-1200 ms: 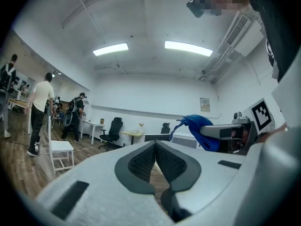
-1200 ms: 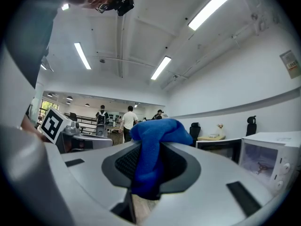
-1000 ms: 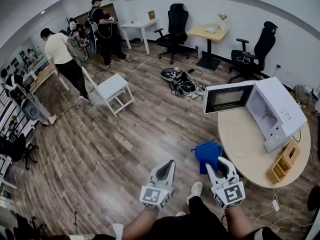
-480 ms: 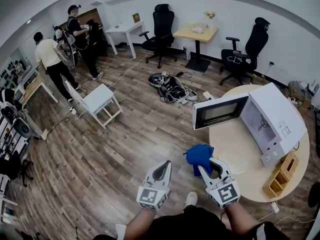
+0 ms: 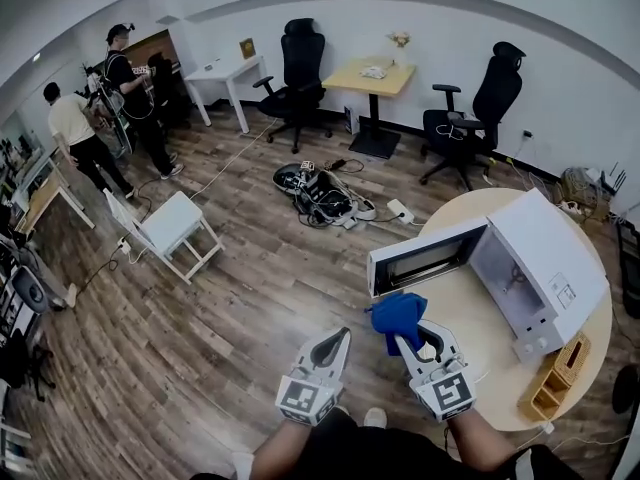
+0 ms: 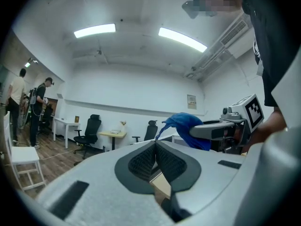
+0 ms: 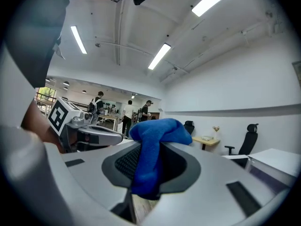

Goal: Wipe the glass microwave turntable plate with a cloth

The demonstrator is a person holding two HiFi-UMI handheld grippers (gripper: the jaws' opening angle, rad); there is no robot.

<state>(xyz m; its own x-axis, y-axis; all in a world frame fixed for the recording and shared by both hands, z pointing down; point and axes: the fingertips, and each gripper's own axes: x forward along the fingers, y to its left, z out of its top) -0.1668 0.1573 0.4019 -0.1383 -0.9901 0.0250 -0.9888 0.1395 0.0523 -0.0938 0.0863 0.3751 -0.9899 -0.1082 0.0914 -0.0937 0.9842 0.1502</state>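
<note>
Head view: the round tabletop (image 5: 480, 313) lies just ahead and right of the right claw (image 5: 412, 336). It carries a white microwave (image 5: 555, 253), whose door (image 5: 420, 260) hangs open just beyond that claw. The glass turntable plate cannot be made out, either in the cavity or on the wood. A blue cloth (image 5: 398, 313) is pinched in the right claw's closed jaws and bunches above them. The left claw (image 5: 335, 340) is closed on nothing. The sound course is probably to find the plate first, steady its rim with the left claw, then wipe with a broad fold of cloth.
</note>
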